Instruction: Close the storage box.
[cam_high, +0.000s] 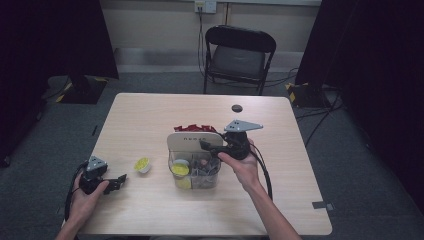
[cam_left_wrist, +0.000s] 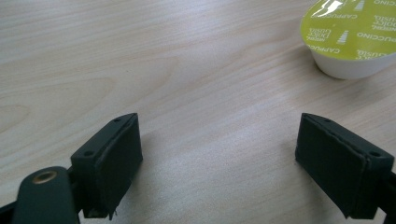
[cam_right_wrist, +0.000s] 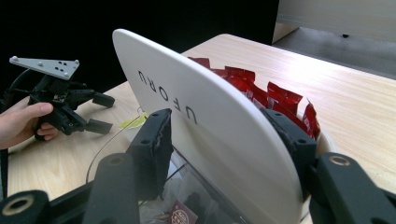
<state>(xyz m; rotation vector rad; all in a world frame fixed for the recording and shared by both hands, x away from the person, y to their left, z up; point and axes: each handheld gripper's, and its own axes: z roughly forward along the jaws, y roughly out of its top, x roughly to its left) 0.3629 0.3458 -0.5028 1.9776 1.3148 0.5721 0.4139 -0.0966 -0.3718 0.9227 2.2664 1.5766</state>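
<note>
From the high view, the right gripper (cam_high: 209, 147) reaches to the white divider panel (cam_high: 194, 140) of a clear plastic organiser (cam_high: 196, 174) in the middle of the wooden table (cam_high: 150, 115); red sachets (cam_high: 192, 128) sit behind the panel, small packets and yellow-lidded pods in front. The left gripper (cam_high: 120, 182) rests low near the table's left edge, and a loose capsule (cam_high: 142, 164) stands just beside it. If the right hand pulls, the light organiser could tip or slide — the smooth tabletop gives little hold.

In the left gripper view the jaws are spread wide with nothing between them; the capsule (cam_left_wrist: 351, 36), a white cup with a glossy yellow foil lid, lies ahead and to one side, so a straight close would miss it.

In the right gripper view the jaws straddle the panel (cam_right_wrist: 210, 121) — a smooth, curved, thin white board — one pad on each face, pressing or nearly so; I cannot tell if they truly clamp it
</note>
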